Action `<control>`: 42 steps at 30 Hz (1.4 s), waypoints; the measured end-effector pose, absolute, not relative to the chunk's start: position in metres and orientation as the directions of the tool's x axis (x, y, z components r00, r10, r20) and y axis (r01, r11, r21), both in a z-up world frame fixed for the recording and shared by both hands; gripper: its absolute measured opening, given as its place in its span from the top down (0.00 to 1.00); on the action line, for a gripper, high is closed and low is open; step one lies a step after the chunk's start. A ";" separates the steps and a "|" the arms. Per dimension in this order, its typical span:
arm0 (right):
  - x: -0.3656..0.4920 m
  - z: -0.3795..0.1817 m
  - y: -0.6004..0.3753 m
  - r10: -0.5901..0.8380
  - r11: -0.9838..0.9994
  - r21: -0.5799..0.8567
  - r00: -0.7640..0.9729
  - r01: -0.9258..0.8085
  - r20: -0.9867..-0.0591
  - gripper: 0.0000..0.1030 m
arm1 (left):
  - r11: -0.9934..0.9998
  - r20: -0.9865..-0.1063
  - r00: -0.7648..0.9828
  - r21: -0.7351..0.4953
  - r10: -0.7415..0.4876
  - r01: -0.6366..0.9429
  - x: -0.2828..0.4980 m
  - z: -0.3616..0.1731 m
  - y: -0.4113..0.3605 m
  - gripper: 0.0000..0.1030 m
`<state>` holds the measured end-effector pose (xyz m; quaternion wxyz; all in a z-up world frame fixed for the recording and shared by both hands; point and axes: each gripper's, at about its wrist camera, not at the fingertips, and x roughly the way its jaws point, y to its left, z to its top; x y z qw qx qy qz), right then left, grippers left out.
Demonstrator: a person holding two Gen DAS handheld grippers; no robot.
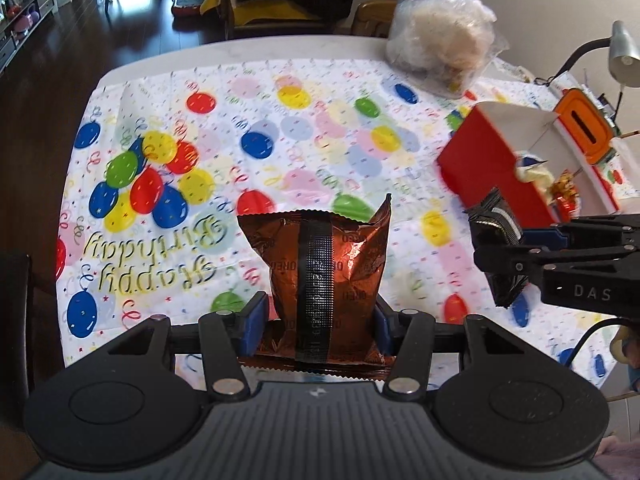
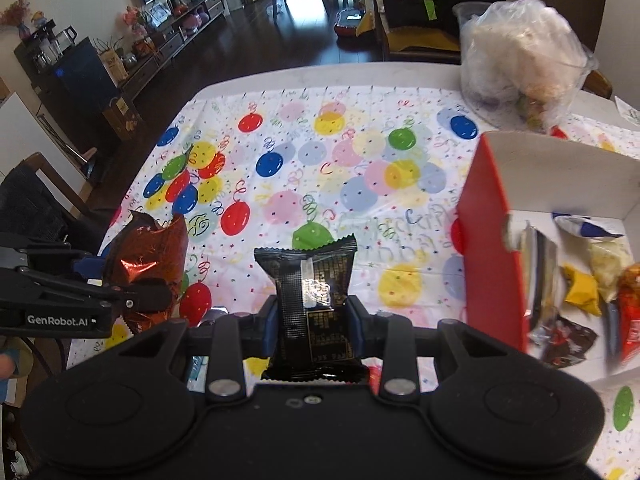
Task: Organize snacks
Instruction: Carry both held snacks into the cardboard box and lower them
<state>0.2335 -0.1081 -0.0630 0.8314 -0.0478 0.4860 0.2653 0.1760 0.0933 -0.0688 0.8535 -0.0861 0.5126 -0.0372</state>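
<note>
My left gripper (image 1: 318,320) is shut on a shiny copper-brown Oreo snack packet (image 1: 320,264), held upright above the table; it also shows at the left of the right wrist view (image 2: 156,256). My right gripper (image 2: 312,320) is shut on a black snack packet (image 2: 312,300), which also shows in the left wrist view (image 1: 496,236). A red box with a white inside (image 2: 492,248) stands at the right and holds several wrapped snacks (image 2: 580,284). In the left wrist view the box (image 1: 480,160) is just beyond the right gripper.
A balloon "Happy Birthday" tablecloth (image 1: 280,140) covers the white table. A clear plastic bag of pale snacks (image 1: 440,40) sits at the far right. An orange container (image 1: 584,128) and a desk lamp (image 1: 620,52) stand behind the box. Chairs and dark floor lie beyond the table.
</note>
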 end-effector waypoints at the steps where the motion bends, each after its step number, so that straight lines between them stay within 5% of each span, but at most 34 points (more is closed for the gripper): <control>1: 0.232 -0.060 -0.113 0.398 0.854 0.181 0.390 -0.487 -0.830 0.69 | 0.983 -0.866 0.476 -0.183 -0.152 -0.020 0.175 -0.064 0.088 0.50; 22: 0.259 -0.030 -0.253 0.368 0.900 0.179 0.472 -0.398 -0.801 0.68 | 0.974 -0.830 0.511 -0.182 -0.224 0.133 0.213 -0.015 -0.056 0.49; 42: 0.312 -0.065 -0.347 0.297 0.920 0.126 0.450 -0.371 -0.842 0.68 | 0.975 -0.851 0.479 -0.153 -0.214 0.164 0.287 -0.022 -0.178 0.49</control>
